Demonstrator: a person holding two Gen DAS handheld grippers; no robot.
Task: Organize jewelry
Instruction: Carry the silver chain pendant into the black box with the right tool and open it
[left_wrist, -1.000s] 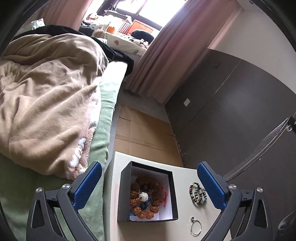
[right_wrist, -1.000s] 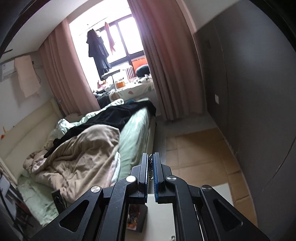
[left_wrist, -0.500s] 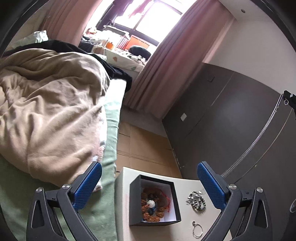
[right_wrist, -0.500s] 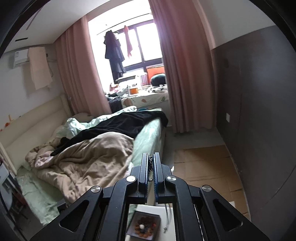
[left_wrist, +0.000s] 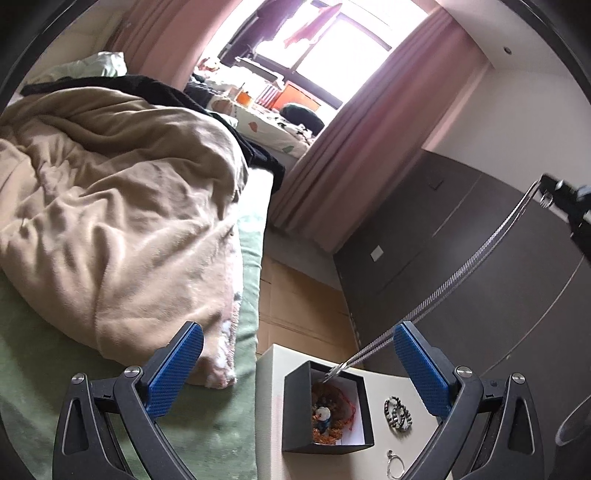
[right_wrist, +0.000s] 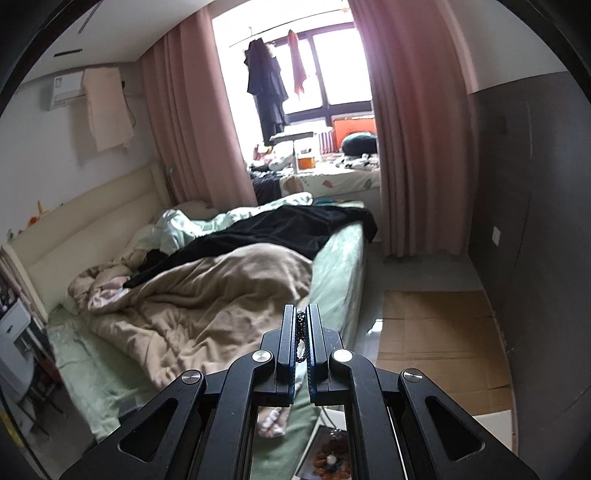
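Two fisheye views, taken one after the other.

Left wrist view: left gripper released, blue pads spread wide with nothing between them, held above the corner of a pale table. Black box on that table, open at the top, white inside, holding a brown beaded bracelet with a small white-and-blue charm at its middle and a red cord at one side. Dark bead bracelet on the bare tabletop just right of the box, apart from its wall; small metal ring nearer the camera, also on the tabletop. Silver chain strung taut from the upper right edge, where the dark tip of the right gripper pinches it, slanting down to its lower end at the far rim of the box, above the brown bracelet. Bed with a beige blanket to the left; pink curtain and grey wall panels behind.

Right wrist view: right gripper clenched on the chain, dark links showing in the narrow slit between the pads. Box glimpsed low through the frame, directly beneath the fingers, brown bracelet inside. Flattened cardboard on the floor to the right.
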